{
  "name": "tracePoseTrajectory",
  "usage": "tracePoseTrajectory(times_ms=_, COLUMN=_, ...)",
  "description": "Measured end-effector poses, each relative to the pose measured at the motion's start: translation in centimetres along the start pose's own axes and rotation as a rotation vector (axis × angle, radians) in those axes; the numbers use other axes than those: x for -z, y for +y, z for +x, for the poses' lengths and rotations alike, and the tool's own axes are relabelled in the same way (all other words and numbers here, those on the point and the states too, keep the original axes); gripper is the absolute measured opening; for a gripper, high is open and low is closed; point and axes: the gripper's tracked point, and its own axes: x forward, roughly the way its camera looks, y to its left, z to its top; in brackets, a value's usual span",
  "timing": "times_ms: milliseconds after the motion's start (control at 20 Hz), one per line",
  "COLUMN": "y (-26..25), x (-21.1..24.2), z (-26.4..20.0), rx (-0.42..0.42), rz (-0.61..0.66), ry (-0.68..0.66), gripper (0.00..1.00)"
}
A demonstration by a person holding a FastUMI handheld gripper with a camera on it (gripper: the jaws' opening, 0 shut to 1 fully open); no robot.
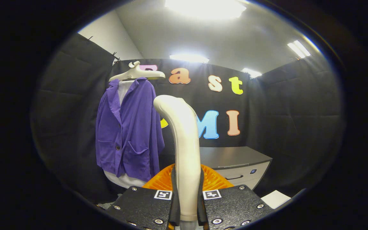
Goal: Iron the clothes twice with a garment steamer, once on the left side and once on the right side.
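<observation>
Both fingers (174,204) of the gripper (187,207) press on the handle of the garment steamer (184,143), lower centre of frame; handle rises upright between them, its head curving toward upper left. Purple jacket (129,131) hangs on a pale hanger (137,74) at left of centre, beyond the fingers, apart from the steamer. Grey cabinet (235,159) sits right of centre, behind the steamer
</observation>
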Motion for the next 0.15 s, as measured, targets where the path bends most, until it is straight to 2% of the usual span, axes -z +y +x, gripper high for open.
tracePoseTrajectory(times_ms=150, y=0.75, x=-0.01, z=-0.45, rx=0.003, rz=-0.018, ry=-0.004, gripper=0.20)
